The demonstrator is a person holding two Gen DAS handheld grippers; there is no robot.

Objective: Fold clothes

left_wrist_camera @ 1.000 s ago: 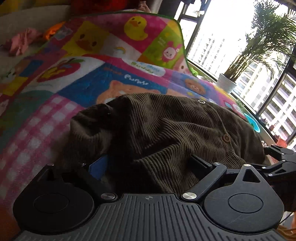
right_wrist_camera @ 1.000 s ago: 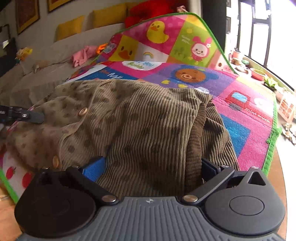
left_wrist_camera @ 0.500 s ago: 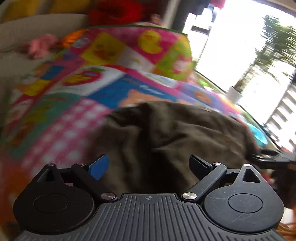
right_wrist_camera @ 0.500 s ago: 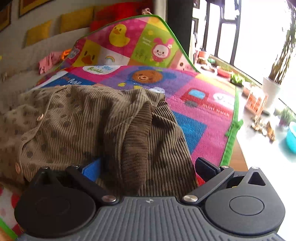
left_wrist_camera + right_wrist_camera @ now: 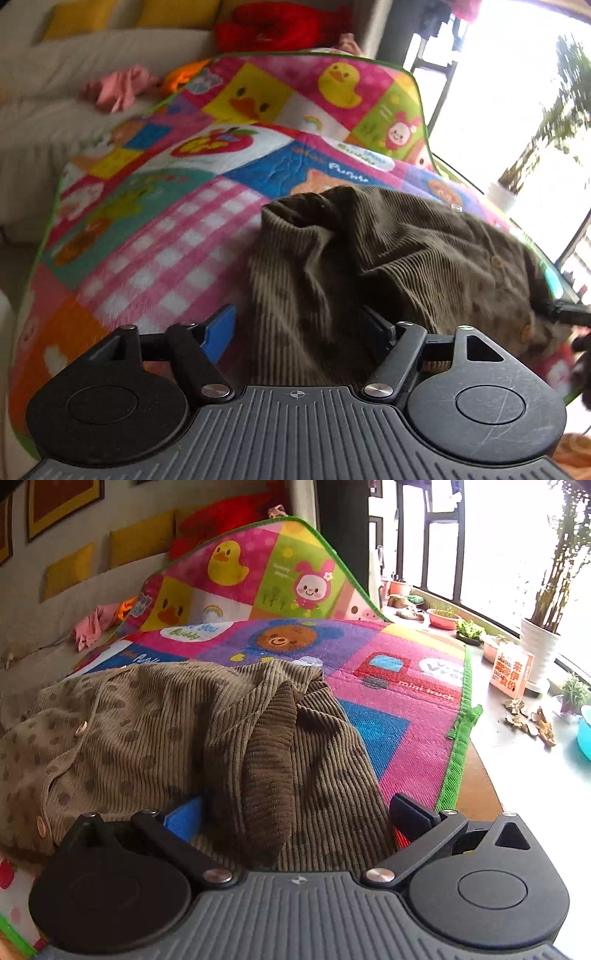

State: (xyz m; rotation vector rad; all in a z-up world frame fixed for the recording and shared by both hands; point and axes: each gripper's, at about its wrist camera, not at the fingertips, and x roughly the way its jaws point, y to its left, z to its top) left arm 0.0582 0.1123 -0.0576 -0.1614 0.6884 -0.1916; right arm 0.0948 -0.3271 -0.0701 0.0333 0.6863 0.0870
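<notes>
The left gripper is seen closing, a fold of the brown corduroy garment lying between its jaws, not yet pinched; the right gripper is spread wide over another bunched fold. Beneath and beyond both, the garment is spread on a patchwork play mat. Farther out, a pink cloth is noted on the sofa, potted plants to the right.
</notes>
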